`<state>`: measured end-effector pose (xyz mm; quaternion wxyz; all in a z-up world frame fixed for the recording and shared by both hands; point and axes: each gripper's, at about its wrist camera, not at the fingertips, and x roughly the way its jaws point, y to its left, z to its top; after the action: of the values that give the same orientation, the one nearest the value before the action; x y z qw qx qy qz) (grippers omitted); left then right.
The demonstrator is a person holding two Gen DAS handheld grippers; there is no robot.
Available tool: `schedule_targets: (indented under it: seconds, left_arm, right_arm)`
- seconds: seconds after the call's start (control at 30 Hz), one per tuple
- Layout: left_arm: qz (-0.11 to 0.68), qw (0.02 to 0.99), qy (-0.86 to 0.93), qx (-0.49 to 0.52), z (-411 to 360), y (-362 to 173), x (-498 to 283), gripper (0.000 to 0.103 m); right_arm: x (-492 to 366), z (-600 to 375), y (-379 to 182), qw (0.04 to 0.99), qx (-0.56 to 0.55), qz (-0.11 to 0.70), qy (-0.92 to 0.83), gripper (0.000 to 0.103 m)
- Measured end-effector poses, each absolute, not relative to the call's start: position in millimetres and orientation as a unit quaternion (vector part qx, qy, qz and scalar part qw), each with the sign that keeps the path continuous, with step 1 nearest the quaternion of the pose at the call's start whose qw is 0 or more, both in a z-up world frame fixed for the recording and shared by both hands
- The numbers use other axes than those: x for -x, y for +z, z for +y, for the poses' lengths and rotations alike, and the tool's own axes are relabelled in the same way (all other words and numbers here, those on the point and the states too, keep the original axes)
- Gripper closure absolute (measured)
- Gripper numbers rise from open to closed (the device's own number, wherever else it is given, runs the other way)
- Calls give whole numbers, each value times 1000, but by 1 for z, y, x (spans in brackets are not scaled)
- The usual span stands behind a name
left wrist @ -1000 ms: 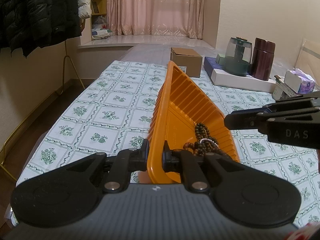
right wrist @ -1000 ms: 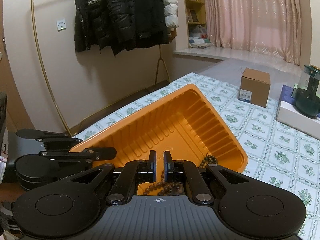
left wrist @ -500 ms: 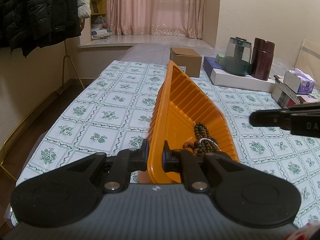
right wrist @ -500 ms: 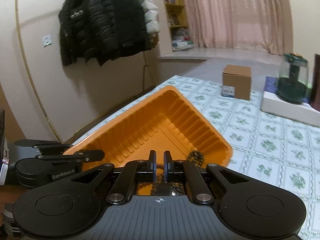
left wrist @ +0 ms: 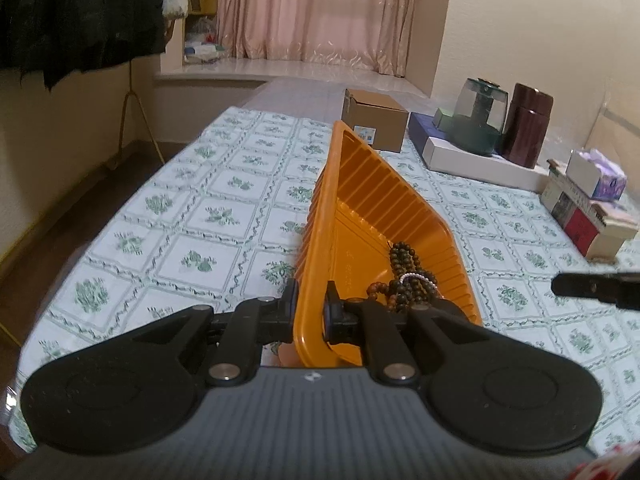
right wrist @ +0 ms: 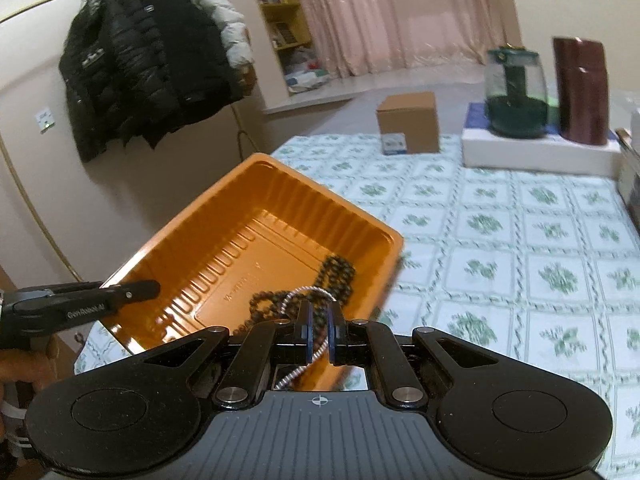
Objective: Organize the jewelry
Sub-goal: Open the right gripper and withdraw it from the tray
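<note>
We see the table point(left wrist: 192, 216) run bare along its left edge, with a box point(left wrist: 378, 126) and jars at upper right. The orange tray point(left wrist: 360, 216) sits tilted at centre, beads point(left wrist: 404, 276) in its lower right corner. Our left gripper point(left wrist: 310, 312) pinches the tray's near rim. Our right gripper point(right wrist: 319, 334) is nearly closed on a silver chain point(right wrist: 308, 294) over the beads.

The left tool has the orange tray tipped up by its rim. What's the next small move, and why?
Probably lower the left tool so the orange tray lies flat on the tablecloth: it is tilted, the bead strands and silver bracelet are bunched in its low corner, and the right tool is shut, off to one side.
</note>
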<state>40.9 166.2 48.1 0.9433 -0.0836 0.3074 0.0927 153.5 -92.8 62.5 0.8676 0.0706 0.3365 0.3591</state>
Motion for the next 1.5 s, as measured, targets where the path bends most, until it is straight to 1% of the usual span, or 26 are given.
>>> schedule_targets:
  seconds: [0.4,0.73,0.77,0.87,0.9,0.93,1.0,1.03,1.07,1.1,1.13,1.23,1.3,1.33,1.37,1.4,1.47,1.5]
  left_arm:
    - [315,932,56,167,218,19,-35,92]
    - [336,907,31,253,264,-19,-32,92]
    - [337,904,26,261,268,-22,-32,91]
    - [334,901,17,275,277,-27,-30,83]
    - [334,900,13,279,278,-28,-30,83]
    - [332,900,8,283,279,-29,-29,83]
    - [330,898,4,293,282,-29,-28,81]
    - [327,897,4,297,283,-29,-26,79]
    - [325,897,6,301,285,-29,-25,74]
    - [321,896,7,306,286,-28,-23,69]
    - [317,896,8,310,288,-28,-21,68]
    - [307,897,12,318,290,-23,-14,58]
    - [297,901,21,316,288,-16,-6,42]
    - [292,904,26,311,286,-12,-2,39]
    - [284,909,34,304,283,-6,5,33]
    - [276,913,41,297,279,0,10,25]
    - [263,922,59,278,268,14,22,14]
    - [259,926,61,266,261,19,26,10]
  right_arm:
    - [-146,-99,44,867,-92,363,330,97]
    - [-138,-98,28,864,-103,387,305,96]
    - [-137,-98,27,864,-104,389,304,96]
    - [-135,-98,24,864,-106,393,297,95]
    - [-134,-98,22,863,-106,395,296,94]
    - [-133,-98,21,863,-108,396,294,92]
    - [-131,-99,20,863,-112,398,290,82]
    - [-129,-100,19,864,-116,398,287,67]
    - [-128,-102,19,864,-120,397,285,56]
    - [-127,-103,20,864,-125,396,284,53]
    - [-126,-104,20,864,-127,396,283,50]
    - [-121,-110,21,864,-138,397,277,45]
    - [-116,-116,22,866,-147,397,268,42]
    - [-113,-120,23,866,-152,398,261,39]
    - [-111,-124,24,868,-157,398,253,35]
    - [-109,-127,25,869,-160,398,247,32]
    - [-102,-134,27,873,-161,399,230,24]
    - [-98,-136,28,875,-159,399,222,23]
